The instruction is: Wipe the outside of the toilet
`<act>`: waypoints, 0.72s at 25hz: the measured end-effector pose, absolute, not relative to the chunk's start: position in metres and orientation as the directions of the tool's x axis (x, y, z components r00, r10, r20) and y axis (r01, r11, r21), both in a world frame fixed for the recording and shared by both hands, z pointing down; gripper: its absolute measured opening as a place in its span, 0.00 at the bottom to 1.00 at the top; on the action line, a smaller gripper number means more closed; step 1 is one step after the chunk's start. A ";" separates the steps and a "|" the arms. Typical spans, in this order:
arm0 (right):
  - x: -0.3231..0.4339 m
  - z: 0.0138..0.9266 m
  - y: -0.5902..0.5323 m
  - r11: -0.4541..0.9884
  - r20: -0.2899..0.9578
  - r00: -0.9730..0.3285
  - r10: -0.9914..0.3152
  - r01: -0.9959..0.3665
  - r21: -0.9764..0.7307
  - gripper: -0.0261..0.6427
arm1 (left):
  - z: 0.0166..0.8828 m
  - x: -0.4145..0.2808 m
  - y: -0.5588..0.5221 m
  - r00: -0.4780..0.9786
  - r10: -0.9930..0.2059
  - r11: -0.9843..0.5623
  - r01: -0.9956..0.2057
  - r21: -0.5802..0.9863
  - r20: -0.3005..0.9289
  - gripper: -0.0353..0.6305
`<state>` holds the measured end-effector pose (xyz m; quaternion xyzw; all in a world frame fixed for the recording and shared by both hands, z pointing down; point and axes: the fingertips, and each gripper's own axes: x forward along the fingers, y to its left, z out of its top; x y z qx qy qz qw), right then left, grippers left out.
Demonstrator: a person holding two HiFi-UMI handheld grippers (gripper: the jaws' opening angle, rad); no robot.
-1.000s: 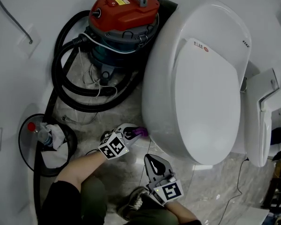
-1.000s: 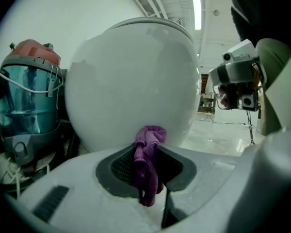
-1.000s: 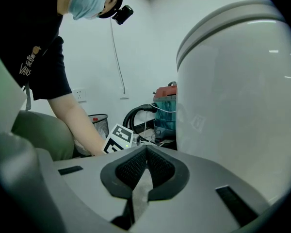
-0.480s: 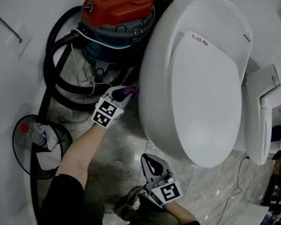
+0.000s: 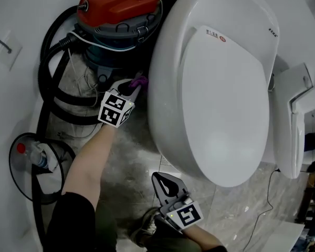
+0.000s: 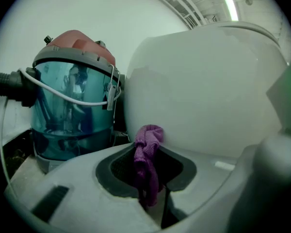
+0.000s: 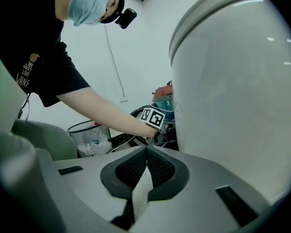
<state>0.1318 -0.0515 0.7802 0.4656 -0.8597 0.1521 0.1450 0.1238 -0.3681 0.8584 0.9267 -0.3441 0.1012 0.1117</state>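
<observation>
Just ahead and right of the left hand-held gripper (image 5: 135, 84), clamped on a cloth (image 6: 146, 152), stands the toilet (image 5: 210, 88); the right hand-held gripper (image 5: 165, 184) is closed, empty.

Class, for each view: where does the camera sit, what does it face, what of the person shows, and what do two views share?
Head view: on the head, looking steeply down at toilet and vacuum cleaner; left forearm, left gripper and right gripper show.
Left gripper view: on the left gripper, along jaws shut on the purple cloth, facing the toilet's side; no body.
Right gripper view: on the right gripper, low, past shut jaws; the left forearm shows.
Head and right gripper views share the left gripper.
</observation>
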 end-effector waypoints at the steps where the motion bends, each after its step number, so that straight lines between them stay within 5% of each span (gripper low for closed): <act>1: 0.133 0.779 -0.053 0.517 0.385 -0.523 -0.761 -0.847 -0.128 0.04 | 0.859 0.122 -0.365 0.745 -0.614 -0.738 -0.659 0.145 0.261 0.17; 18: 0.117 0.781 -0.051 0.523 0.364 -0.532 -0.764 -0.842 -0.133 0.04 | 0.783 0.098 -0.273 0.819 -0.565 -0.807 -0.574 0.140 0.099 0.17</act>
